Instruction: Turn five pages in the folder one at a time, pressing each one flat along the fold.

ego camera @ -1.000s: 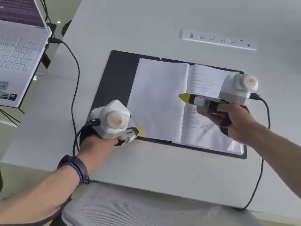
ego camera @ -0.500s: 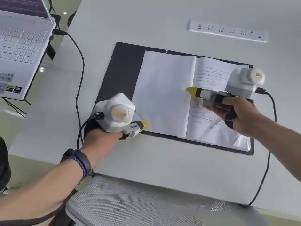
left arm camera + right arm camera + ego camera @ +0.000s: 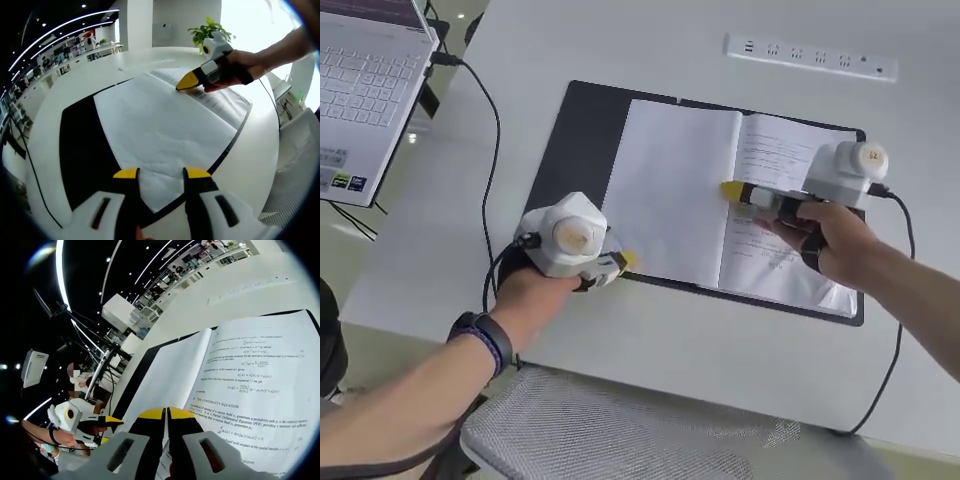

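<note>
A black folder (image 3: 582, 135) lies open on the white table. Its left page (image 3: 675, 190) is blank white and its right page (image 3: 790, 150) carries printed text. My right gripper (image 3: 728, 189) is shut, its yellow tips resting at the fold about midway down; in the right gripper view the tips (image 3: 166, 413) sit closed over the fold between the blank page (image 3: 165, 370) and the printed page (image 3: 260, 370). My left gripper (image 3: 620, 262) stands open at the blank page's lower left corner. Its jaws (image 3: 161, 173) hover over the page's (image 3: 160, 125) near edge with nothing between them.
An open laptop (image 3: 365, 90) sits at the far left with a black cable (image 3: 492, 120) running past the folder. A white power strip (image 3: 810, 57) lies behind the folder. A mesh chair seat (image 3: 620, 430) is below the table's front edge.
</note>
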Demonstrator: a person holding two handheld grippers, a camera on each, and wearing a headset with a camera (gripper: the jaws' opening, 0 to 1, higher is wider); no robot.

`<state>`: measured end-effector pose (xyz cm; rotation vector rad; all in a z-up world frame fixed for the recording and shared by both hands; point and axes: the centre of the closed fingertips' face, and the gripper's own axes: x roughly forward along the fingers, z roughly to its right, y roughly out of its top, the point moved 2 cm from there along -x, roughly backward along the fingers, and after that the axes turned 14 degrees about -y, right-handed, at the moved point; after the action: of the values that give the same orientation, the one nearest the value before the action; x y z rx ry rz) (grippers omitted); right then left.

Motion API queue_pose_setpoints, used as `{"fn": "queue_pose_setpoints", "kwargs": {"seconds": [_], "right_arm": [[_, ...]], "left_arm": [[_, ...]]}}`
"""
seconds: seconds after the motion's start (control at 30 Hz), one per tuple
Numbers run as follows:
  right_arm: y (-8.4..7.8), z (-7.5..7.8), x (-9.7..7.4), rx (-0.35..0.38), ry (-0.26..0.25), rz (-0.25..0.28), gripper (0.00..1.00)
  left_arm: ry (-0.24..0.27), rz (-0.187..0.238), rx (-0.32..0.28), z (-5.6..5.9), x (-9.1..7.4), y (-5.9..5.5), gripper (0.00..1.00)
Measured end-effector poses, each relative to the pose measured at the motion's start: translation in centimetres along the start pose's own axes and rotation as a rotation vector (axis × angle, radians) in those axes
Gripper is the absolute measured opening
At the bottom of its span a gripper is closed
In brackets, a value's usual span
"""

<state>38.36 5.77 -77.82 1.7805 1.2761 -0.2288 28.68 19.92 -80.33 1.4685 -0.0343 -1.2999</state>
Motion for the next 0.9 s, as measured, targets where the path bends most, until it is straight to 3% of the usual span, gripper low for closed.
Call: {"fn": "queue_pose_setpoints", "kwargs": {"seconds": [0.27, 0.4, 0.53, 0.67, 0.9], "right_arm": [[0.2, 0.3, 0.2, 0.020, 0.020, 0.002, 0.00], [1.4, 0.7, 0.9, 0.027, 0.012, 0.020, 0.00], [2.7, 1.8, 1.7, 0.083, 0.009, 0.046, 0.00], [3.6, 1.8, 1.9, 0.133, 0.014, 0.072, 0.00], [5.9, 3.7, 3.6, 0.230, 0.003, 0.136, 0.00]], "left_arm": [[-0.004, -0.001, 0.008, 0.1, 0.0, 0.0, 0.34], [0.000, 0.001, 0.006, 0.1, 0.0, 0.0, 0.34], [-0.001, 0.003, 0.003, 0.1, 0.0, 0.0, 0.34], [-0.005, 0.002, 0.004, 0.2, 0.0, -0.1, 0.34], [-0.012, -0.007, 0.011, 0.3, -0.1, -0.1, 0.34]]}}
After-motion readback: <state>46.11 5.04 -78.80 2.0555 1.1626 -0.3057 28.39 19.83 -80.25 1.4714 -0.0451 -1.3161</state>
